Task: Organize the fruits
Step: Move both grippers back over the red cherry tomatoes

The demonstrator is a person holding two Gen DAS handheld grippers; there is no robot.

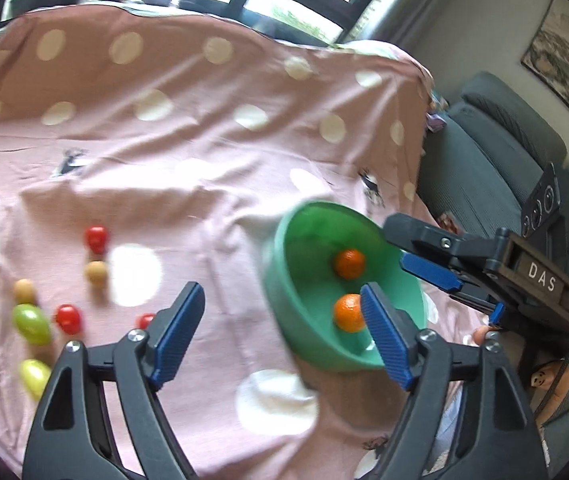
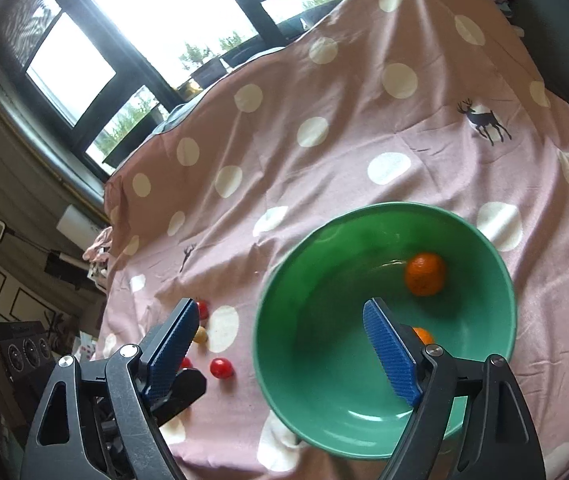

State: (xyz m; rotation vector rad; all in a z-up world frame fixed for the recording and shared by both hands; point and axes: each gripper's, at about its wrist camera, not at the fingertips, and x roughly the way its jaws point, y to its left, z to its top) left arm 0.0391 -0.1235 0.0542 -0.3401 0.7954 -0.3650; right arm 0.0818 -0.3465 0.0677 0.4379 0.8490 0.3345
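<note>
Both grippers, left (image 1: 282,334) and right (image 2: 280,350), gape empty above the green bowl (image 2: 284,360); two oranges (image 2: 425,274) sit inside, tomatoes (image 1: 96,239) and grapes (image 1: 31,323) scattered left on the cloth (image 1: 204,120).

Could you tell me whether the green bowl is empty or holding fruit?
Holding fruit: two oranges sit inside the green bowl.

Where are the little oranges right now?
Both oranges sit inside the green bowl, on the pink dotted cloth, right of the loose fruits in the left wrist view.
</note>
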